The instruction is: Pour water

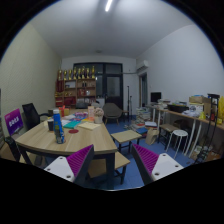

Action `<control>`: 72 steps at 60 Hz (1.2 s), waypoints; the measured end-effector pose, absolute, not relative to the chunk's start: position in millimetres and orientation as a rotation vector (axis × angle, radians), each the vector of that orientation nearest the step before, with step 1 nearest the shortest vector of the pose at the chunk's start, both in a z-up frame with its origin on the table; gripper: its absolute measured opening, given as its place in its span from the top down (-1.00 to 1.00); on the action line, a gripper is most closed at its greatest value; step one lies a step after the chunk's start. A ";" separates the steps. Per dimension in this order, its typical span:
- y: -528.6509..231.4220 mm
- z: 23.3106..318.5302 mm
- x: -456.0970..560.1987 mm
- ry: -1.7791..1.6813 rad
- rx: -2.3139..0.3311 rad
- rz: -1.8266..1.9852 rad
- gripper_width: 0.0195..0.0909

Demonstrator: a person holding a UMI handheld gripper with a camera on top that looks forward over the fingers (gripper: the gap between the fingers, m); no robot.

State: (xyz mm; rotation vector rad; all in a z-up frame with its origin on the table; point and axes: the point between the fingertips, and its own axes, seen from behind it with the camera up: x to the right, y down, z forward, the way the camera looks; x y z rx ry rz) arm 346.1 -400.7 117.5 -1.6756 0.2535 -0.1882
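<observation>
My gripper [112, 162] is held high above the floor, its fingers wide apart and open, with nothing between the magenta pads [80, 160]. Far ahead to the left, a blue bottle [58, 127] stands upright on a wooden table [45, 138], well beyond the left finger. Small items lie around it on the tabletop; I cannot tell whether one is a cup.
A wooden bench [128, 136] stands right of the table on the blue floor [135, 170]. A desk with stools [180, 135] and equipment lines the right wall. A shelf [78, 88] and a dark window are at the back. A dark chair [32, 115] sits behind the table.
</observation>
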 end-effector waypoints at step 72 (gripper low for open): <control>3.8 71.7 84.3 0.144 -1.678 -0.049 -0.17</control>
